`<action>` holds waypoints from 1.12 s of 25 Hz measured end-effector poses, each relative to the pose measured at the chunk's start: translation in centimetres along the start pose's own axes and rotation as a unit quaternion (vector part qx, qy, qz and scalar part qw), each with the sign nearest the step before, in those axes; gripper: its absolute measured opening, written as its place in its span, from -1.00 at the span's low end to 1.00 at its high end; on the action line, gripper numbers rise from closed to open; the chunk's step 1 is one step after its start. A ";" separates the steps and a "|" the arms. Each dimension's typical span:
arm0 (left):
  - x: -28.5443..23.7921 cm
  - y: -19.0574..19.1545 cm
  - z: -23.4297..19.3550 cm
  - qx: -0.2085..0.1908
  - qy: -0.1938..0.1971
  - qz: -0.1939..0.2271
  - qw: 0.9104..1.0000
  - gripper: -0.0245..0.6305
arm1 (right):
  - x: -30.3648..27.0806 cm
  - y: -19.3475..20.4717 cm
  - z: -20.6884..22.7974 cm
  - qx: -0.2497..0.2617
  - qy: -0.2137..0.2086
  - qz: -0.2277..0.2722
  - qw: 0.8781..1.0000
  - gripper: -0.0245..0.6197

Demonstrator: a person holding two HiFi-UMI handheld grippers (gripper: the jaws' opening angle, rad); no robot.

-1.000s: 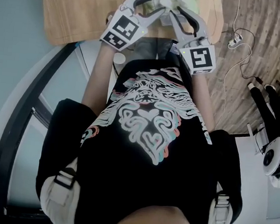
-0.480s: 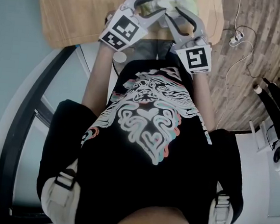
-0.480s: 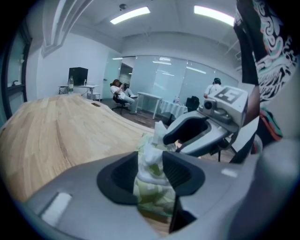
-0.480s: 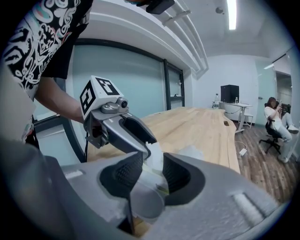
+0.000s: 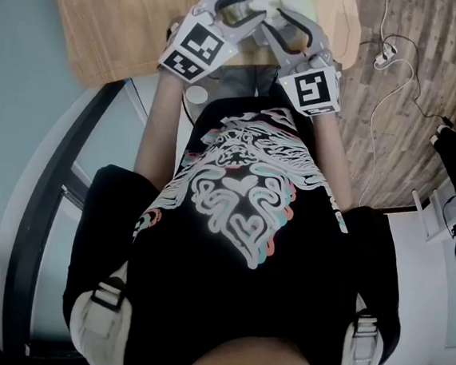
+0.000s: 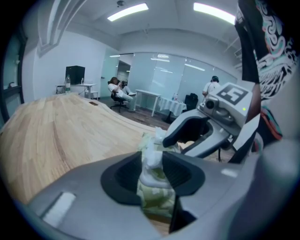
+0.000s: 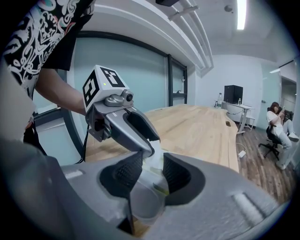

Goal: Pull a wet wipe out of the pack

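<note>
The wet wipe [image 6: 151, 161] stands up as a white tuft out of the top of the green-patterned pack [image 6: 157, 202], which lies on the wooden table [image 5: 123, 23] near the edge closest to the person. In the head view both tools meet right over it. The left gripper [image 6: 153, 174] has its pads drawn in against the tuft from both sides, so it looks clamped on the wipe just above the pack's mouth. The right gripper [image 7: 147, 177] is opening its jaws. A pale, glossy piece of the pack, probably its flap or end, sits in the gap between them, but the pads do not seem to press on it. That is what worries me. If the left side pulls while nothing pins the pack down, the whole pack will likely lift or skid along with the wipe instead of giving it up. A light pack this near the table's edge could also slide off. The grip is on a small bunched tuft of damp tissue, so a sharp tug might tear it or let it slip out. A slow pull may drag the next wipe out behind it in a chain.
</note>
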State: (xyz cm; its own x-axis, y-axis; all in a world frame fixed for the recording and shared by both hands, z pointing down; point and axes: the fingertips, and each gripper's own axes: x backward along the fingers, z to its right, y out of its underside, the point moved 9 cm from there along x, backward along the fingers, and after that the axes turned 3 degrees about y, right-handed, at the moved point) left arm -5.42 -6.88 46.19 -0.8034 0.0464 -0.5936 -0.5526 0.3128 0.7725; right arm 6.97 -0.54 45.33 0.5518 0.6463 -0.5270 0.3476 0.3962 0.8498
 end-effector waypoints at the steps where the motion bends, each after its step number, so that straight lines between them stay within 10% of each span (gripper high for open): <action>1: 0.1 -0.1 0.1 -0.006 -0.004 -0.001 1.000 -0.53 | 0.0 0.0 0.0 -0.001 -0.003 -0.003 1.000 -0.50; 28: 0.1 -1.4 0.6 -0.009 0.047 -0.014 0.999 -0.92 | -0.6 -0.7 0.4 0.013 -0.025 -0.028 0.999 -0.53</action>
State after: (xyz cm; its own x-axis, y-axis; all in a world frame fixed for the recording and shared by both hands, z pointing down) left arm -4.62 -6.74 44.90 -0.8050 -0.0517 -0.5910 -0.5777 0.2954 0.7610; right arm 6.68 -1.45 45.07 0.5688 0.5898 -0.5731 0.3980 0.4124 0.8195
